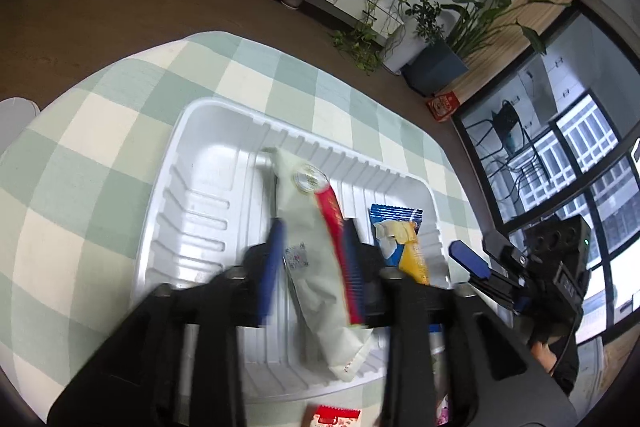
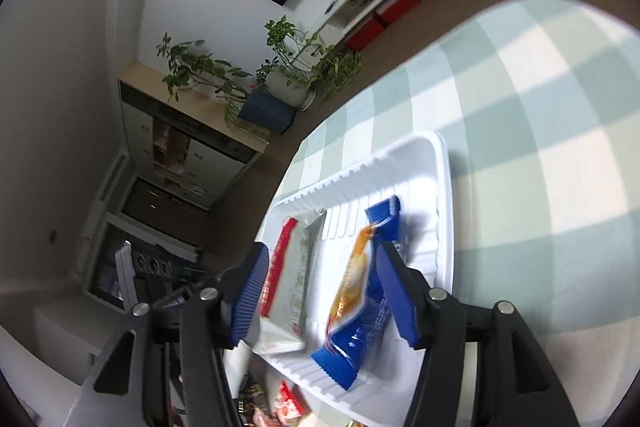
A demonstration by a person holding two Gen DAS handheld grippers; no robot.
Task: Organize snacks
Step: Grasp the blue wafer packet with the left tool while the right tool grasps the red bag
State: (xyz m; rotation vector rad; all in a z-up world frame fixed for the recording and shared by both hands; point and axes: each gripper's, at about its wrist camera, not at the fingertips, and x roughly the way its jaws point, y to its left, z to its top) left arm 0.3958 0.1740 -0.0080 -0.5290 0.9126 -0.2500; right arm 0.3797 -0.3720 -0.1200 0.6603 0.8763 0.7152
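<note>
- A white plastic tray (image 1: pixel 208 131) with ribbed walls is seen on a table covered by a green-and-white checked cloth (image 1: pixel 100 131).
- Two snack packets are located inside the tray: a pale green packet with a red edge (image 1: pixel 308 227) and a blue-and-orange packet (image 1: pixel 400 239). They lie side by side, apart from each other.
- The left gripper (image 1: pixel 310 259) is positioned over the tray. Its jaws are spread, and the pale green packet is seen between the two blue pads; no pressing contact is visible, though the view is blurred by motion.
- The right gripper (image 2: pixel 320 287) is positioned over the same tray. Its jaws are spread wide. Both packets (image 2: pixel 296 279) (image 2: pixel 356 303) are seen in the gap between the pads; the right pad lies just beside or over the edge of the blue-and-orange packet, and contact cannot be told.
- In the left wrist view, the right gripper (image 1: pixel 472 263) is seen beside the tray's right end.
- More packets (image 1: pixel 336 417) are partly visible off the tray's near edge; their kind cannot be told.
</note>
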